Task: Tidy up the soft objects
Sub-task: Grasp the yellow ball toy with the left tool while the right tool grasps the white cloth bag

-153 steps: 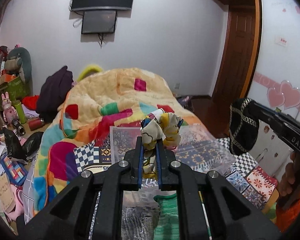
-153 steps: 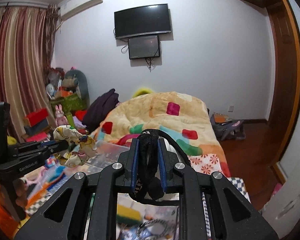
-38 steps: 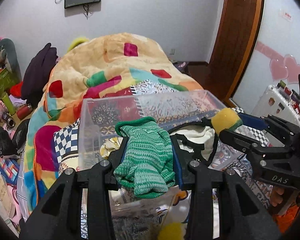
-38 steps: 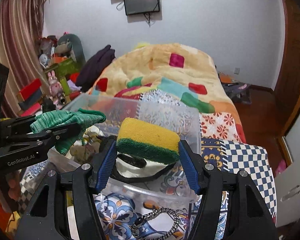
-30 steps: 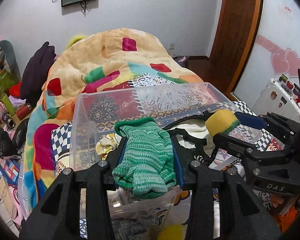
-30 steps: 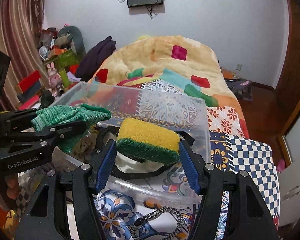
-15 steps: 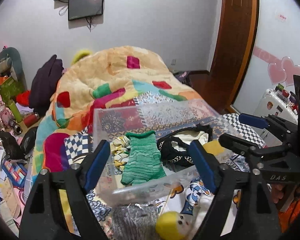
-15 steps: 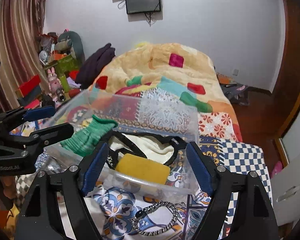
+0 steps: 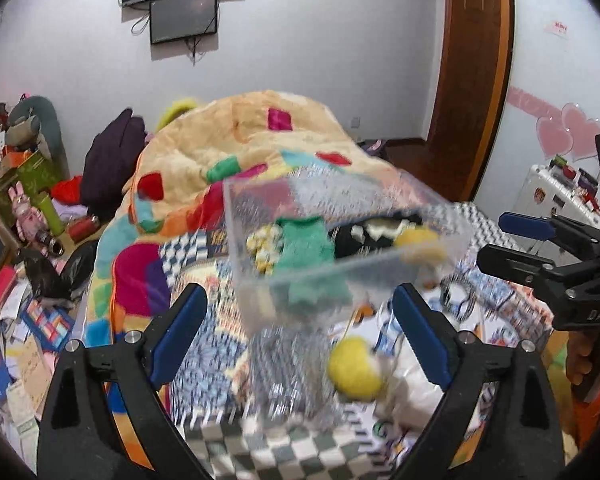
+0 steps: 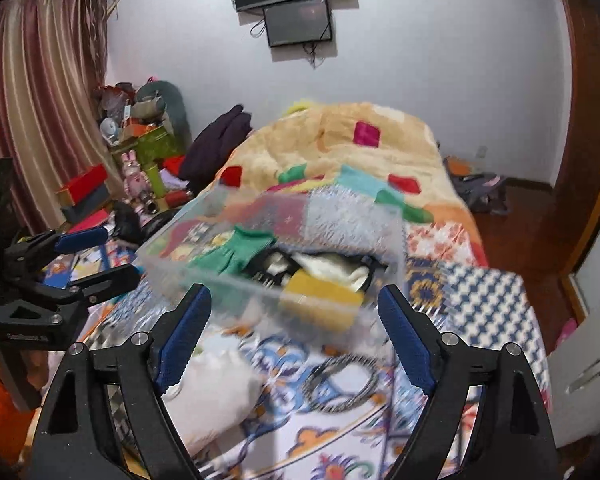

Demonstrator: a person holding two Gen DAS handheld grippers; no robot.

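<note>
A clear plastic bin [image 9: 244, 220] [image 10: 396, 232] stands on the patterned bedspread. Inside lie a green knit glove [image 9: 306, 246] [image 10: 236, 254], a yellow sponge [image 9: 418, 240] [image 10: 322, 294], a black and white item [image 10: 328, 266] and a yellow patterned cloth [image 9: 262, 250]. My left gripper [image 9: 300, 328] is open and empty, in front of the bin. My right gripper [image 10: 294, 328] is open and empty, also in front of the bin. Each gripper shows in the other's view, the right one [image 9: 512, 240] and the left one [image 10: 96, 254].
On the bedspread in front of the bin lie a white plush with a yellow part [image 9: 356, 364] [image 10: 208, 388], a grey shiny item [image 9: 292, 364] and a black and white cord ring [image 10: 340, 380]. A colourful blanket [image 9: 240, 140] is heaped behind. Clutter [image 9: 20, 220] fills the left floor.
Both grippers have pulled back and up from the bin, open and empty. The glove and the sponge stay in the bin, which they released about a second ago.
</note>
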